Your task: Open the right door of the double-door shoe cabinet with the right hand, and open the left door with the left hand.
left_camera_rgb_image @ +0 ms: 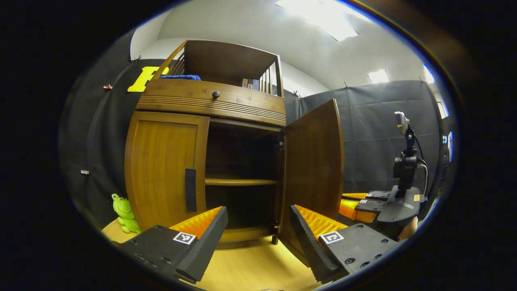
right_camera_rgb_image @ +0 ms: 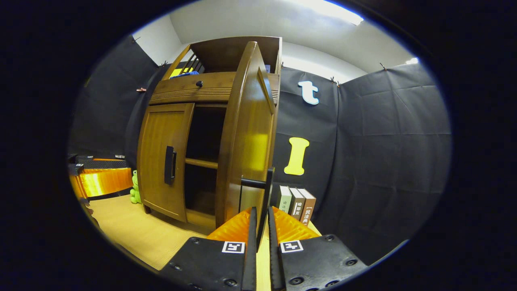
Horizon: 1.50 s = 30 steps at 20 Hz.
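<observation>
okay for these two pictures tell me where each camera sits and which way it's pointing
Left gripper view: rides the open left gripper, facing the brown wooden shoe cabinet head-on; closed left door, right door swung open.
Right gripper view: rides the right gripper, shut on the right door's dark bar handle, looking along the door's edge.
Shared: cabinet, both doors, green frog toy.

right door (left_camera_rgb_image: 313, 161) open, left door (left_camera_rgb_image: 165, 165) closed

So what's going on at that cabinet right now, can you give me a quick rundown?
Right gripper shut on right door handle, right door swung open. Left gripper open, short of closed left door; its handle untouched. Nothing in the way.
</observation>
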Available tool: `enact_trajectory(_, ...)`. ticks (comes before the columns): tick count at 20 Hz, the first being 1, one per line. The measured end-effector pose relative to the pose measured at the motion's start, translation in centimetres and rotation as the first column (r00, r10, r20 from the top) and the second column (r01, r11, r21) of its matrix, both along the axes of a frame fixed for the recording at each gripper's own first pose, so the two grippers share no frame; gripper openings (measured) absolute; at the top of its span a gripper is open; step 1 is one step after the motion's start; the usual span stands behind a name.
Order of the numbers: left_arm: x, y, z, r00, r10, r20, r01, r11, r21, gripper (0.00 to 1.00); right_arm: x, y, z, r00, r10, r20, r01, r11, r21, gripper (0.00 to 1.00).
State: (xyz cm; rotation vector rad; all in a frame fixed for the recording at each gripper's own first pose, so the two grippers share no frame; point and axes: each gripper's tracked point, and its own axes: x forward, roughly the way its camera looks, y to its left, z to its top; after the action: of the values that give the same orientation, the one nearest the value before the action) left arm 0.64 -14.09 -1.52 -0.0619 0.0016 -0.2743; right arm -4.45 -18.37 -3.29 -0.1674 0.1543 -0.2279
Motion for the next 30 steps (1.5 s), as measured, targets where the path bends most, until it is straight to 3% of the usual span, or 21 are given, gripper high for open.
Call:
enact_trajectory(6, 0.3, -1.2, -0.7, 1.000, -0.010, -0.010, 0.010, 1.000, 0.007, 0.95, -1.9, -2.4, 1.6, 0.998, -0.059, 0.024, 0.060, 0.997, -0.045, 0.15)
enact_trajectory(11, 0.0, -1.5, -0.7, 1.000, -0.013, -0.004, 0.013, 1.000, 0.011, 0.95, -4.0, -5.7, 3.7, 0.984, -0.162, 0.071, 0.169, 0.979, -0.116, 0.14)
enact_trajectory(14, -0.2, -1.0, -0.6, 1.000, 0.002, -0.004, -0.002, 1.000, 0.012, 0.96, -4.7, -3.8, 4.4, 0.989, -0.110, 0.095, 0.115, 0.992, -0.044, 0.16)
enact_trajectory(21, 2.0, 2.9, -0.8, 0.995, 0.096, 0.015, -0.097, 0.995, 0.028, 0.96, -4.9, 3.1, 5.0, 0.991, 0.041, 0.130, -0.037, 0.999, -0.037, 0.19)
enact_trajectory(24, 4.6, 5.6, -0.7, 0.988, 0.149, 0.035, -0.150, 0.988, 0.026, 0.96, -4.6, 4.8, 5.4, 0.984, 0.079, 0.162, -0.065, 0.994, -0.088, 0.87)
enact_trajectory(30, 11.0, 11.1, -1.1, 0.960, 0.271, 0.069, -0.271, 0.962, -0.003, 0.95, -3.1, 6.5, 4.3, 0.975, 0.128, 0.181, -0.118, 0.991, -0.066, 0.94)
